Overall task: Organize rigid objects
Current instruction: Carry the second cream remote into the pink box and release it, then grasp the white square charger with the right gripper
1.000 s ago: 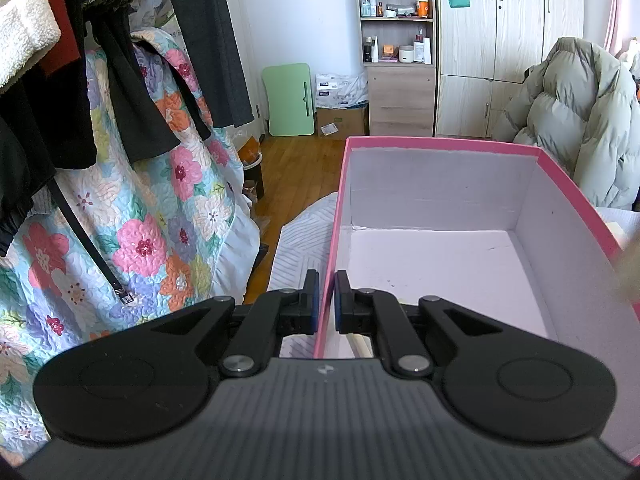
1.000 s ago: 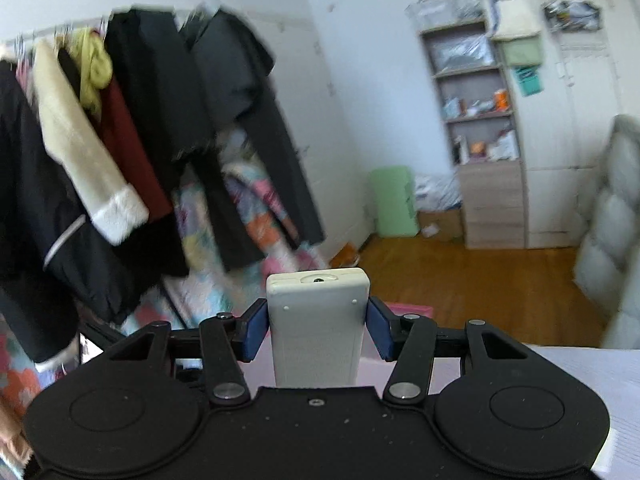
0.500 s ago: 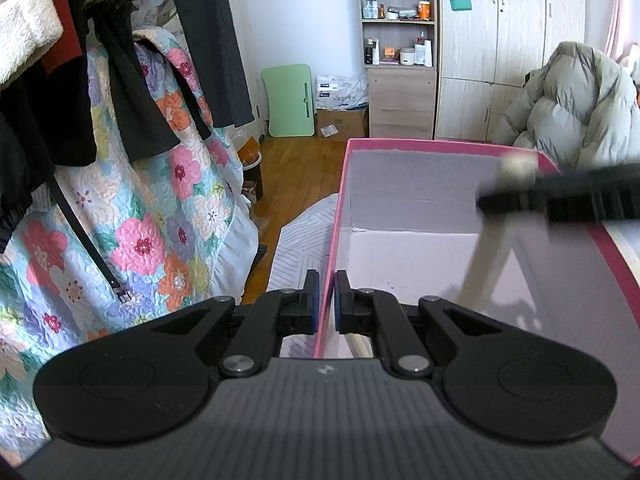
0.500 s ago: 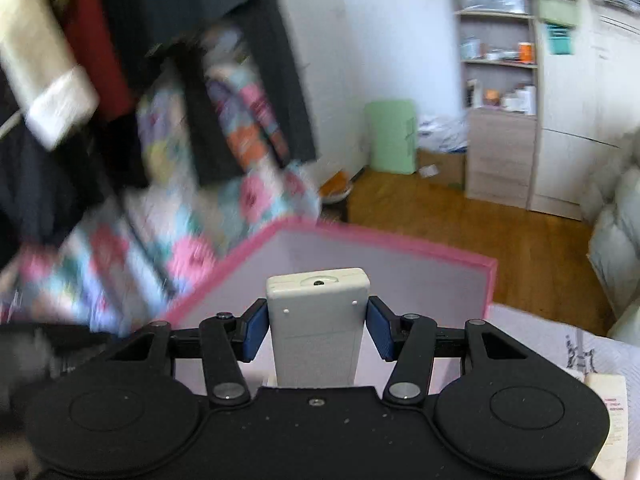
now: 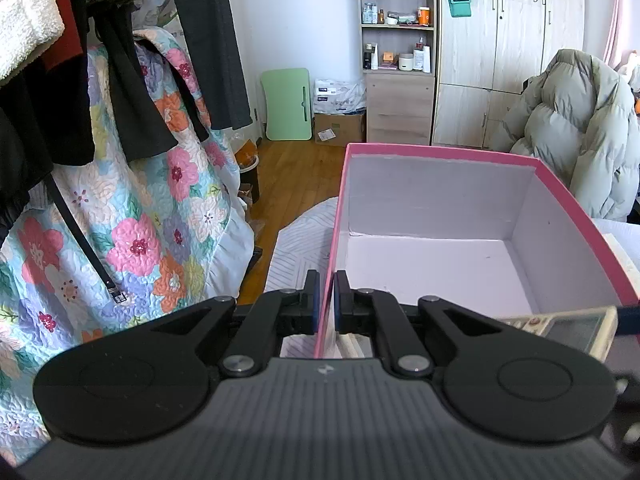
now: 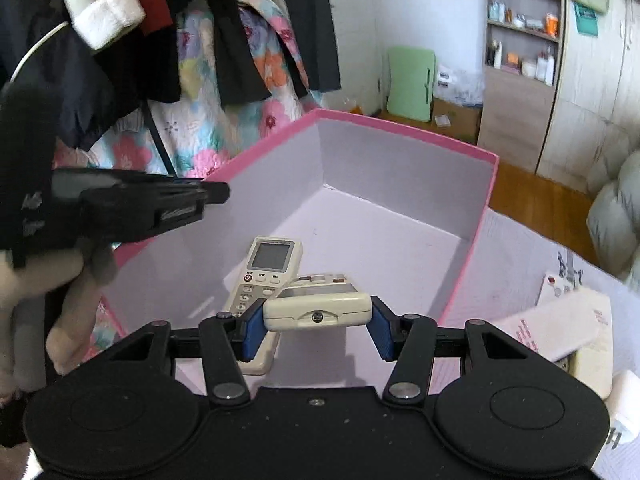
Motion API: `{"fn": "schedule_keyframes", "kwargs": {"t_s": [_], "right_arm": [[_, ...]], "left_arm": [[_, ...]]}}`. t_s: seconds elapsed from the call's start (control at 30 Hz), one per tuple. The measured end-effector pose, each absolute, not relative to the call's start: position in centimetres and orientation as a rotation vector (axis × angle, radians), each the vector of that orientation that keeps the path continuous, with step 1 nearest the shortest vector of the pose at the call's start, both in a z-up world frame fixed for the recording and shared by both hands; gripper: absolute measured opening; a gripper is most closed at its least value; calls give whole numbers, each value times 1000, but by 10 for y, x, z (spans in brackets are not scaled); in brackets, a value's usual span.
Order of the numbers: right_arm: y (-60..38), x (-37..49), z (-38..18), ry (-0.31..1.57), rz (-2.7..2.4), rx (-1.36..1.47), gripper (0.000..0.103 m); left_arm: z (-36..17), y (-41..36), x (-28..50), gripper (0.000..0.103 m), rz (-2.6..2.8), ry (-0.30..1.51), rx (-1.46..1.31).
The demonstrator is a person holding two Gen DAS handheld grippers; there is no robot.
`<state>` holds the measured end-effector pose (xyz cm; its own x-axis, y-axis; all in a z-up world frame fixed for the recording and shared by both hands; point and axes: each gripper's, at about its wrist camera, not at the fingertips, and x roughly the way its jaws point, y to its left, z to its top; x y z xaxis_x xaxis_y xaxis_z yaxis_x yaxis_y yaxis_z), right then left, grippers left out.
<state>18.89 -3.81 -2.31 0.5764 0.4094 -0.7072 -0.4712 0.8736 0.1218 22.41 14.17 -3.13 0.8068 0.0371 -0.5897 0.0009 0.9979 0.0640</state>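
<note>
A pink box (image 5: 440, 152) with a pale lilac inside stands on the bed; it also shows in the right wrist view (image 6: 408, 132). My left gripper (image 5: 326, 304) is shut on the box's left wall. My right gripper (image 6: 316, 326) is shut on a cream remote control (image 6: 318, 308), held low inside the box near its front; this remote also shows in the left wrist view (image 5: 568, 326). Another white remote (image 6: 266, 268) with a screen lies on the box floor beneath it. The left gripper (image 6: 216, 192) shows at the box's left wall in the right wrist view.
White boxes and papers (image 6: 568, 328) lie on the bed right of the pink box. Hanging coats and a floral quilt (image 5: 132, 216) are at the left. A grey puffer jacket (image 5: 576, 128) is at the right. A shelf and wardrobe (image 5: 400, 60) stand beyond the wooden floor.
My right gripper has swung from pointing at the room down into the pink box with the cream remote, now low over the other remote. The left gripper has kept hold of the box wall.
</note>
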Motion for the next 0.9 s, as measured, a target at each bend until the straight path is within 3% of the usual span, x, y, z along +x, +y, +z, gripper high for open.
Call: {"fn": "schedule_keyframes", "kwargs": {"t_s": [0.4, 0.47, 0.5, 0.63, 0.9], "right_arm": [[-18, 207, -27, 864, 493, -133, 58], [-13, 203, -25, 894, 503, -143, 64], [-11, 202, -23, 898, 515, -129, 69], [-17, 197, -16, 961, 697, 85, 66], [-83, 166, 6, 761, 572, 217, 66]], "left_arm": [[-30, 138, 222, 6, 18, 630, 59], [-29, 137, 222, 6, 22, 630, 62], [-29, 139, 223, 6, 22, 632, 55], [-28, 142, 223, 6, 21, 633, 51], [-28, 145, 225, 6, 19, 633, 49]]}}
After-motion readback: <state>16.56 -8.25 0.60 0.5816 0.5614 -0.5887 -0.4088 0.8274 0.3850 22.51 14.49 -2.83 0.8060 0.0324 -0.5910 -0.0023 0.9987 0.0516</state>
